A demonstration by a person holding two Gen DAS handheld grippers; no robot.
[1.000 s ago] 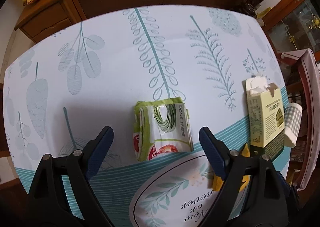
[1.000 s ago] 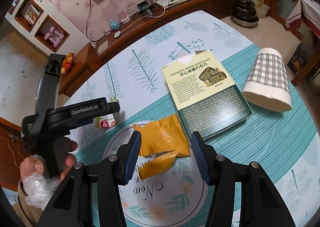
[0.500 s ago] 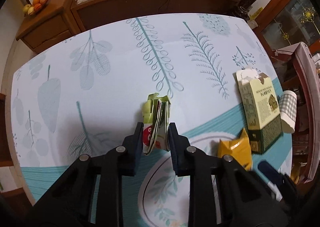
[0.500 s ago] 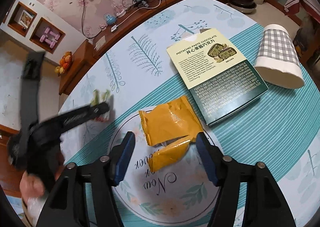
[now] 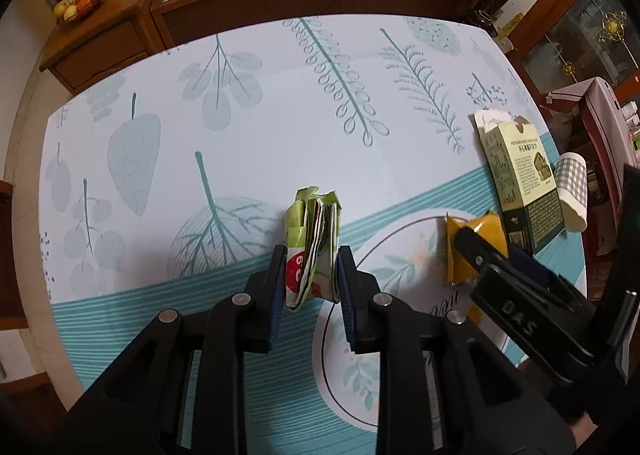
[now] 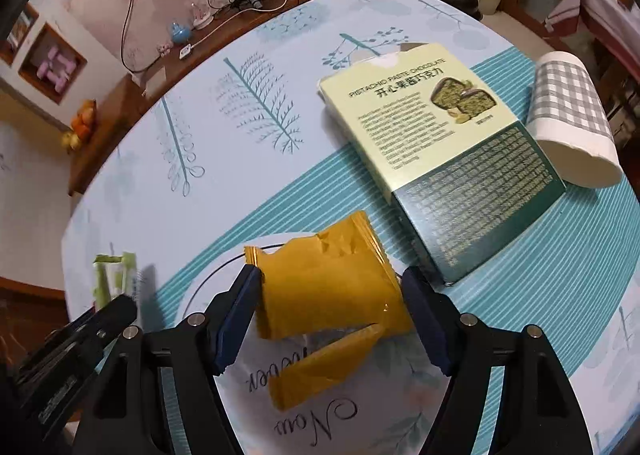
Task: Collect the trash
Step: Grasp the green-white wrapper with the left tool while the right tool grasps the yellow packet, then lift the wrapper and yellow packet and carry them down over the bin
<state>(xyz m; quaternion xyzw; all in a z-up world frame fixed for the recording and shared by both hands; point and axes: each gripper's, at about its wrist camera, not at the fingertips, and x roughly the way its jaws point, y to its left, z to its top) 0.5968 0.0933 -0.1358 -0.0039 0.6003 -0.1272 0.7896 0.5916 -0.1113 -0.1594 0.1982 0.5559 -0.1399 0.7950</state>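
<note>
The far and left counter (image 5: 168,103) is bare, giving open passage. On the right, a box (image 6: 440,143) and a toppled cup (image 6: 572,119) lie side by side, touching, blocking that edge. The yellow wrapper (image 6: 328,287) lies just beside the box's near corner, leaving little side clearance.

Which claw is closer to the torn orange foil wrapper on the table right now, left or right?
Right. The right claw straddles the torn orange foil wrapper, jaws opening. The left claw is off to its side, shut on a folded green snack packet.
</note>
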